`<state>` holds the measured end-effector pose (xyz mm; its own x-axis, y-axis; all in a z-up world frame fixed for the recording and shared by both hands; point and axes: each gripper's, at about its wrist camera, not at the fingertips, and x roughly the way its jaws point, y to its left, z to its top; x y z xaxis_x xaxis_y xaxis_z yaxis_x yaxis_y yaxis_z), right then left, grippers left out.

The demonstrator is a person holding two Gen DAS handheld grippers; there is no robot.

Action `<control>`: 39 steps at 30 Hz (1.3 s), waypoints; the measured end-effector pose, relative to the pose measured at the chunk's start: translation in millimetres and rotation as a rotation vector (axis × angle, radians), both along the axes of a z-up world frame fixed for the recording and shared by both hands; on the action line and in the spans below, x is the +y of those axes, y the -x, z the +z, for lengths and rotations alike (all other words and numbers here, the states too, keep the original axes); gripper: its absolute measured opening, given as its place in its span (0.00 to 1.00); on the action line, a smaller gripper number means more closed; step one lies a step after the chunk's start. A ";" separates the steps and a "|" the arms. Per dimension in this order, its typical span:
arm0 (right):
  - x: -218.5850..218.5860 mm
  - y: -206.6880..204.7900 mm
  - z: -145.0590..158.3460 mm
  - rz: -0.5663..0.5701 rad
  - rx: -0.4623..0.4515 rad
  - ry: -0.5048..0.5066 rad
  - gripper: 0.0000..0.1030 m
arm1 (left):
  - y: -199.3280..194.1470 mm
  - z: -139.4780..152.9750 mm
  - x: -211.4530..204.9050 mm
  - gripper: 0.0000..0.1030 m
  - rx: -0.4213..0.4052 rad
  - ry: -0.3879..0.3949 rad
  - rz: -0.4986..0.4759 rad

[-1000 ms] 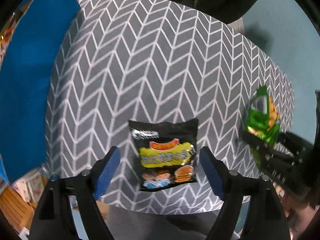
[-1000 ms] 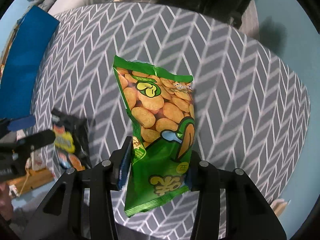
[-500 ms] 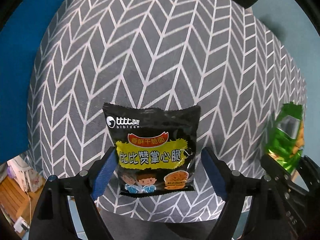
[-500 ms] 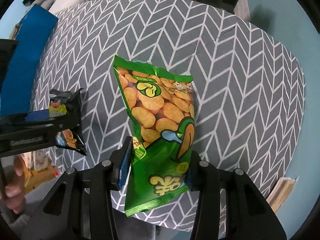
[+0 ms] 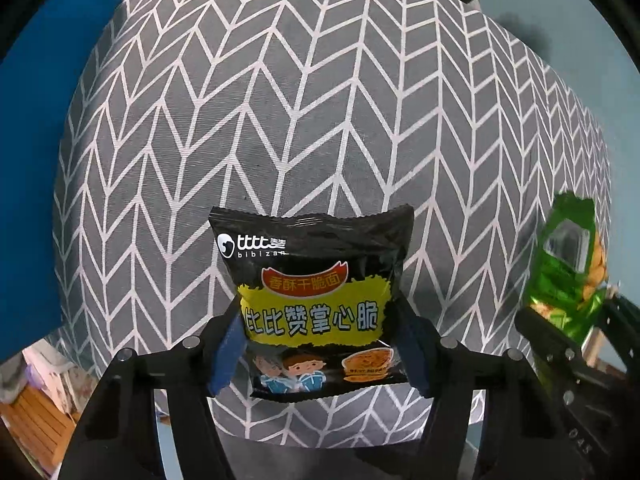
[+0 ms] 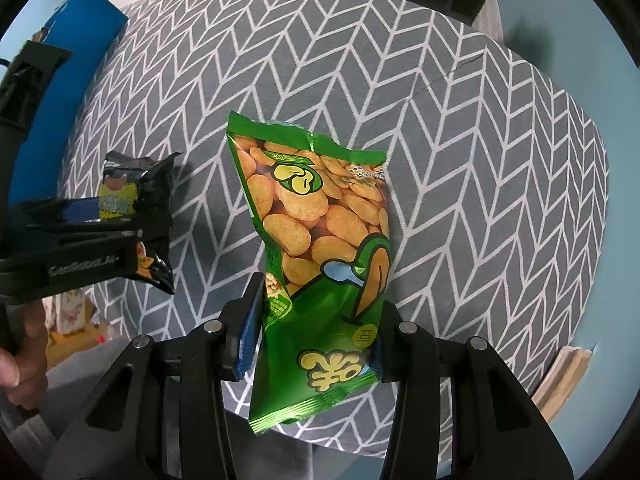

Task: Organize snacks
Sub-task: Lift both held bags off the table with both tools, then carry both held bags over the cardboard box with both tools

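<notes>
The left claw is closed on the lower half of a black snack packet, its blue pads pressing the packet's two side edges, and the packet appears to be lifted off the grey cloth-covered surface with the white zigzag pattern. The right claw is likewise closed on the lower part of a green snack bag, which stands upright between the fingers with its torn-looking top edge pointing away from the camera. In the right wrist view the two packs hang side by side above the surface, near each other but apart. A blue box sits at the left edge of the surface and looks like the likely place for the snacks, though its opening is not visible. To do this step well, each claw should keep a steady, moderate squeeze, since both packs are puffy and slippery and could slide out or crush. The packs should travel level and one at a time toward the box, so the two claws do not collide over it.
</notes>
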<state>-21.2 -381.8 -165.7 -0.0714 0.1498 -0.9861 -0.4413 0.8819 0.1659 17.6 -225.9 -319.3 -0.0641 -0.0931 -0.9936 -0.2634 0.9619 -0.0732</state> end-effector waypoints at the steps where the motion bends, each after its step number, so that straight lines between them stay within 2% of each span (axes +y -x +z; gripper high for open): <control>1: 2.0 1.0 0.9 0.001 -0.002 0.001 0.42 | 0.9 0.3 -0.5 0.67 -0.001 -0.007 -0.010; 5: 20.3 1.7 2.9 0.009 -0.014 0.010 0.42 | 4.3 11.2 4.2 0.67 -0.015 -0.006 -0.037; 8: 44.8 -13.0 3.1 0.010 -0.022 0.014 0.42 | 2.8 27.9 10.8 0.67 -0.032 -0.010 -0.051; 20: 78.8 -18.5 53.3 0.023 -0.106 0.020 0.42 | -3.2 101.5 36.1 0.67 -0.169 -0.074 -0.139; 24: 83.9 -26.1 66.3 0.027 -0.129 0.007 0.42 | 1.1 135.4 60.4 0.67 -0.214 -0.087 -0.162; 32: 115.3 -33.7 101.3 0.045 -0.167 -0.038 0.42 | 9.5 175.2 96.1 0.67 -0.270 -0.093 -0.153; 39: 161.6 -40.9 125.5 0.099 -0.194 -0.084 0.42 | 19.6 207.2 133.8 0.67 -0.304 -0.101 -0.115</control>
<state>19.7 -220.2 -40.2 0.1001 0.2336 -0.9672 -0.5557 0.8195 0.1404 -2.1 -92.1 -112.1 0.2322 -0.0022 -0.9727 -0.1339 0.9904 -0.0342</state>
